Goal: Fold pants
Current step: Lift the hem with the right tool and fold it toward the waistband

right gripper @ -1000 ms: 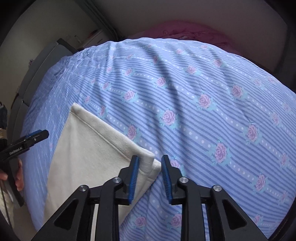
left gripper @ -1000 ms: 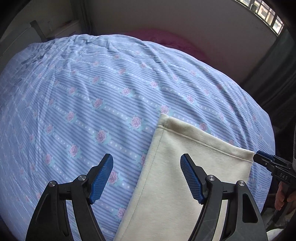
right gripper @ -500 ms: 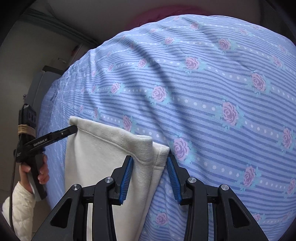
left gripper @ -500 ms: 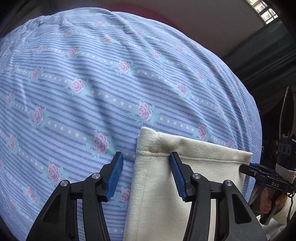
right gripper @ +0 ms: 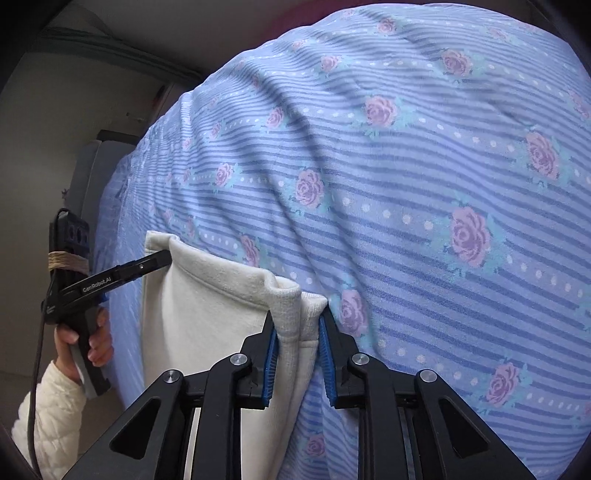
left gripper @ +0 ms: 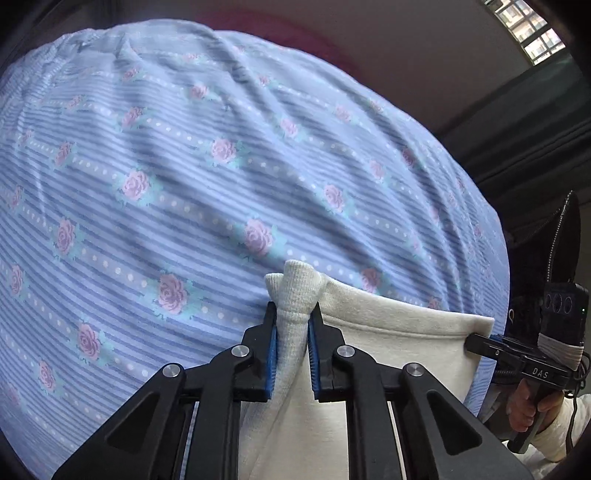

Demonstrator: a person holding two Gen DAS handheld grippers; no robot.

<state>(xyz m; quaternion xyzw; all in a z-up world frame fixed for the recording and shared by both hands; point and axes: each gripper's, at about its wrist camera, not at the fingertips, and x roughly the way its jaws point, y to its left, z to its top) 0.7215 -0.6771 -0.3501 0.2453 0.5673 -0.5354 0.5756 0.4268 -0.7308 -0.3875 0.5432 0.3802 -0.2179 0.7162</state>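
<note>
Jaws of the left gripper [left gripper: 291,347] have just been closing and now pinch a bunched corner of the cream pants [left gripper: 388,354], the cloth squeezed into a narrow ridge between the blue pads [left gripper: 272,363] and puffing out just beyond their tips. Jaws of the right gripper [right gripper: 297,349] have likewise just been closing and clamp the other corner of the same hem, a folded lip of fabric standing up between the pads.

Between the two corners the hemmed edge of the pants runs taut, and the rest of the garment lies flat on the bed, reaching back toward the cameras and out of view below. In the left wrist view the right gripper's tip meets the far corner of the hem, with the right hand [left gripper: 524,404] around its grip. In the right wrist view the left hand [right gripper: 86,341], in a white quilted sleeve [right gripper: 48,424], holds its gripper at the opposite corner.

Beyond the hem spreads the bedsheet [left gripper: 184,177], blue striped with pink roses and lightly rumpled. At the far end of the bed lies something pink [left gripper: 288,31], against a pale wall.
</note>
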